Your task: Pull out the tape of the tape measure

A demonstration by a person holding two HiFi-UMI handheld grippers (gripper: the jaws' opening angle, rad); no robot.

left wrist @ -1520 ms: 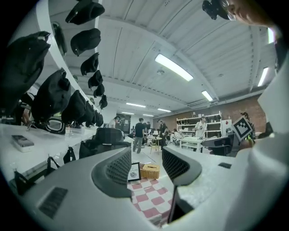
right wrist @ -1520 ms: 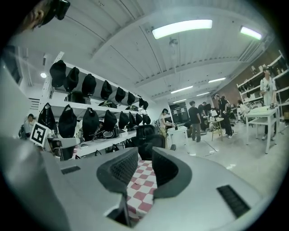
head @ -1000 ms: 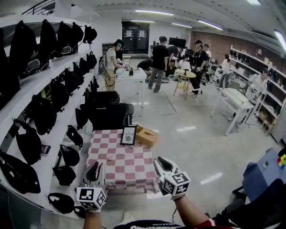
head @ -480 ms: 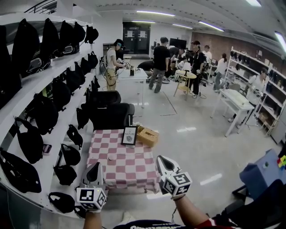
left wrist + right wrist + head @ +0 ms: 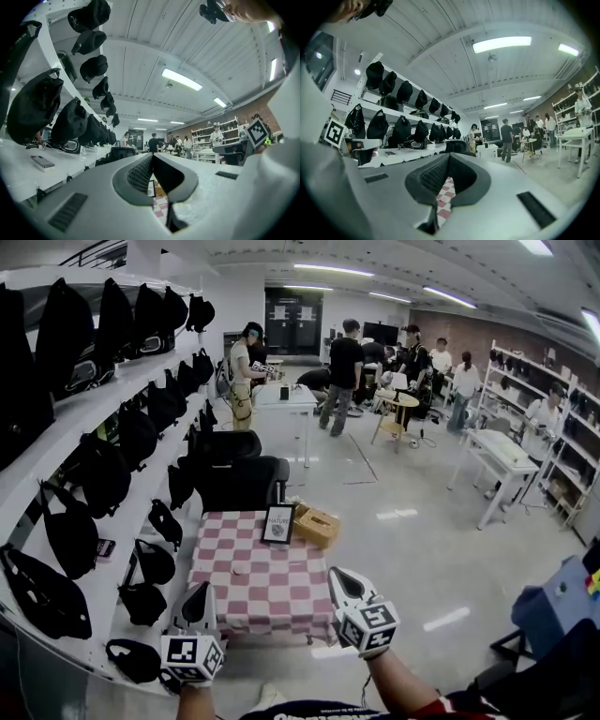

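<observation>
Two tools, held side by side at the table's near edge.
Left tool (image 5: 199,591): jaws closed, nothing between them.
Right tool (image 5: 337,577): jaws closed, empty.
Table (image 5: 281,601): checked cloth, directly ahead of and below both tools.
Tape measure (image 5: 232,570): I list it as the small pale item on the cloth just ahead of my left tool, apart from it; too small to confirm.
Framed sign (image 5: 277,524) and box (image 5: 316,525): far edge, beyond both tools.

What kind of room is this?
Probably a shared workshop or lab: a long shelf of black bags, white tables, and people busy around them.
</observation>
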